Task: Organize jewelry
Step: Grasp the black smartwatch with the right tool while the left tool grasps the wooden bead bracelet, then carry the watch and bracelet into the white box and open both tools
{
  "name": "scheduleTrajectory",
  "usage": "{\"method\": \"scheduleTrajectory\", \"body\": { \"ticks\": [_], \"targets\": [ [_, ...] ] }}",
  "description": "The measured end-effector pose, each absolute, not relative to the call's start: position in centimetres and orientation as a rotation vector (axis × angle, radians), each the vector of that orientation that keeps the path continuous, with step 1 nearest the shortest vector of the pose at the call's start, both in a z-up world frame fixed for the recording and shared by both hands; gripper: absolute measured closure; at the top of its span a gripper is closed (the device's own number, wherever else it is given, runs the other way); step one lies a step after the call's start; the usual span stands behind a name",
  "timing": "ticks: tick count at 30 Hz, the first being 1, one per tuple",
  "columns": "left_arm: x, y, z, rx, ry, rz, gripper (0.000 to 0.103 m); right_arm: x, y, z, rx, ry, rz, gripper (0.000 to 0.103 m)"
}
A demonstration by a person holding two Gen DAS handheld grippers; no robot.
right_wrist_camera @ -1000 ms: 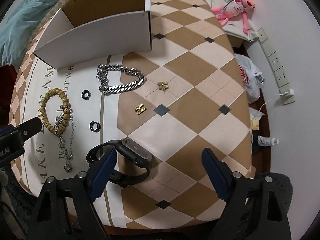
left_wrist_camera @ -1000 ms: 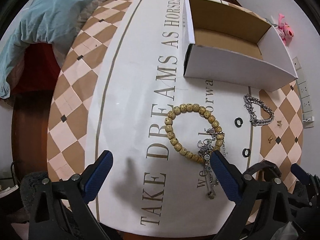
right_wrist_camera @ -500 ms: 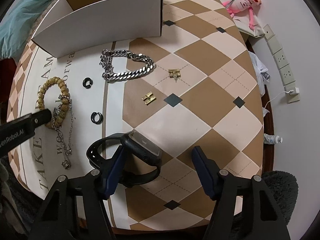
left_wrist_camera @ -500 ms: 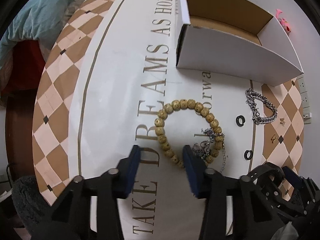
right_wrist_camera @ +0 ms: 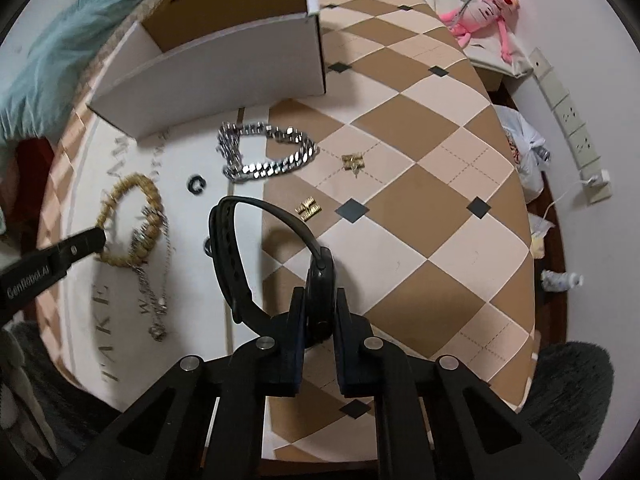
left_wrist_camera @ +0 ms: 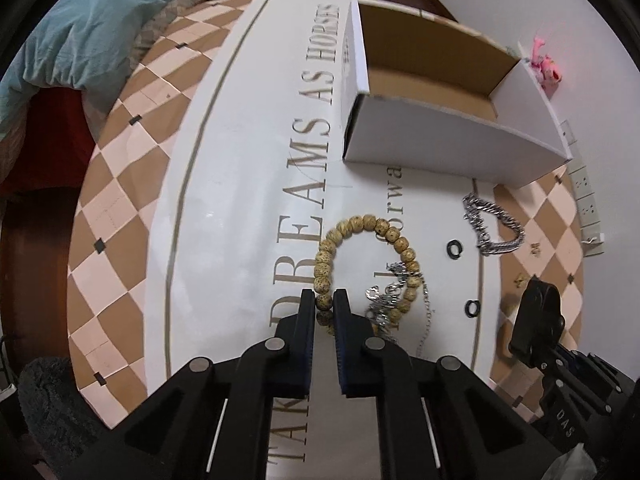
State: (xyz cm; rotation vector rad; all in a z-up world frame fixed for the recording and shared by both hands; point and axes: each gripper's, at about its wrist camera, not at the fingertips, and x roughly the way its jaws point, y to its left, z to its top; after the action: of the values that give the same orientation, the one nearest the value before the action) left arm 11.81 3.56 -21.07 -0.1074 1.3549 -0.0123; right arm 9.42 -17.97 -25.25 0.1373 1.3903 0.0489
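Note:
My left gripper (left_wrist_camera: 324,300) is shut on the wooden bead bracelet (left_wrist_camera: 362,226), which still lies on the white cloth; a thin silver necklace (left_wrist_camera: 386,300) is tangled over its right side. My right gripper (right_wrist_camera: 320,300) is shut on the body of a black watch (right_wrist_camera: 320,276), its strap (right_wrist_camera: 228,248) looping up to the left, lifted off the table. The open white cardboard box (left_wrist_camera: 452,148) stands at the back; in the right wrist view it (right_wrist_camera: 224,68) is upper left. A chunky silver chain bracelet (right_wrist_camera: 264,156), two black rings (left_wrist_camera: 454,249) and two gold earrings (right_wrist_camera: 308,210) lie loose.
The round table has a checkered cloth (right_wrist_camera: 420,184) with a white lettered centre. A teal blanket (left_wrist_camera: 80,24) lies off the far left edge. A pink plush toy (right_wrist_camera: 480,4), power strips (right_wrist_camera: 568,112) and a plastic bag (right_wrist_camera: 524,148) lie beyond the right edge.
Both grippers closed from wide open. The left one moved forward and clamped the bead bracelet. The right one clamped the black watch and raised it.

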Motion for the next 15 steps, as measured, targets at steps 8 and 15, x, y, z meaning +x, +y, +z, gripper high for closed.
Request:
{"method": "scheduleTrajectory", "body": {
  "ticks": [8,15],
  "targets": [
    [10.8,5.0,-16.9,-0.151,1.286,-0.041,0.097,9.9,-18.8,-22.0,0.211,1.325,0.082,0.091],
    [11.8,3.5,-13.6,-0.149,1.216,-0.088,0.097,11.0,-19.5,-19.7,0.243,1.290,0.119,0.091]
  ]
}}
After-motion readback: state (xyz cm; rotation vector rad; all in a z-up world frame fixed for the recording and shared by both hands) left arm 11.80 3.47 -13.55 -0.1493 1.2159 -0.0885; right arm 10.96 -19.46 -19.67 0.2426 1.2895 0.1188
